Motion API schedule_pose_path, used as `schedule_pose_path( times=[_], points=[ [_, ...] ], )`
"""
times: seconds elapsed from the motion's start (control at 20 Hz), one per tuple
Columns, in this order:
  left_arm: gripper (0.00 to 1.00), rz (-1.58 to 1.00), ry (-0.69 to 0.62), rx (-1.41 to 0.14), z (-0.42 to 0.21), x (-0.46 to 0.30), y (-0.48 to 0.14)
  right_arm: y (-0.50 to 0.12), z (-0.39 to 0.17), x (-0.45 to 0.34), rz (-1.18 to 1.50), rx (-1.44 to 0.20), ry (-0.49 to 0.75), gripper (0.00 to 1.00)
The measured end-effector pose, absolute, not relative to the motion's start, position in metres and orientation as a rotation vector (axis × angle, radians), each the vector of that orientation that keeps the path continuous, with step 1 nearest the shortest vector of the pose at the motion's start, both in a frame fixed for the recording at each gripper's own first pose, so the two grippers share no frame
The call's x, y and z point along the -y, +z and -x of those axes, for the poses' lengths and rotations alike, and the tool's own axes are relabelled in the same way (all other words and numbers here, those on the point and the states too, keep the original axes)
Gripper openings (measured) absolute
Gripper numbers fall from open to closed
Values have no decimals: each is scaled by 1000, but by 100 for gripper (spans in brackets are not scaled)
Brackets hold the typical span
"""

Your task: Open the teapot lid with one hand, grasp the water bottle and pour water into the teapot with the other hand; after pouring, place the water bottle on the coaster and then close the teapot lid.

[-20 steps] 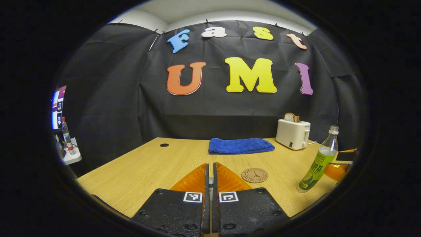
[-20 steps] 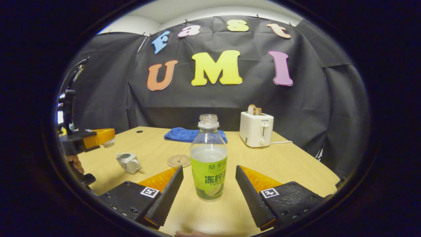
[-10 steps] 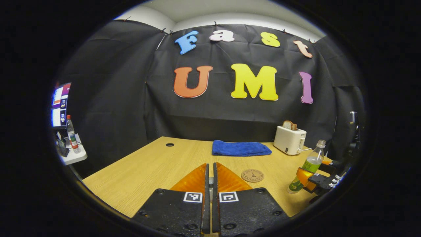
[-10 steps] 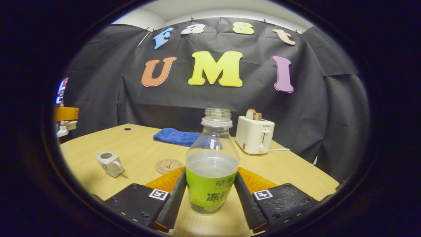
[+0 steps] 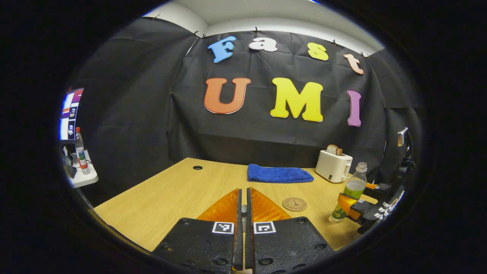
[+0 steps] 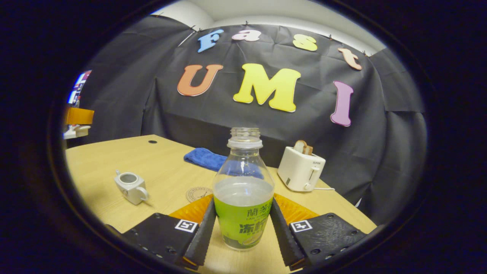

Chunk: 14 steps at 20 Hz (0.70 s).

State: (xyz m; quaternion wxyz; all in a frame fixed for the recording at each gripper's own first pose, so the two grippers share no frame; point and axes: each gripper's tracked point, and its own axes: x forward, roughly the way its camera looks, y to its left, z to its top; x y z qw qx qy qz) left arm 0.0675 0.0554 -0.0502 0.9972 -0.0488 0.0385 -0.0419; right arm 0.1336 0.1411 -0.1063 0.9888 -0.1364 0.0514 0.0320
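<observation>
The capless water bottle [image 6: 243, 198], green-labelled and partly full, stands between the fingers of my right gripper [image 6: 242, 203], which is shut on its label. The left gripper view has the same bottle [image 5: 352, 192] leaning a little at the right table edge, with the right gripper [image 5: 357, 208] around it. The small white teapot [image 6: 131, 186] sits lidless on the table to the left. My left gripper [image 5: 243, 192] is shut, held up to the left of the teapot, pinching the white teapot lid [image 6: 76, 131]. The round cork coaster [image 5: 295, 204] lies flat between teapot and bottle.
A folded blue towel [image 5: 279, 174] and a white toaster [image 5: 334, 166] with bread stand at the back of the wooden table [image 5: 171, 198]. Off the table's left side, a small shelf [image 5: 81, 179] carries another bottle below a screen.
My right gripper went from open around the bottle to shut on it, and its view has tilted. The left gripper with the lid has moved up and away from the teapot.
</observation>
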Motion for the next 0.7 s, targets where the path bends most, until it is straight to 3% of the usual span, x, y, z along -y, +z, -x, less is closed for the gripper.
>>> schedule_pose_path(
  times=[0.7],
  points=[
    [5,93,-75,-104,-63,-88,-55,-91,-150,-163,775,-109,8,73]
  ],
)
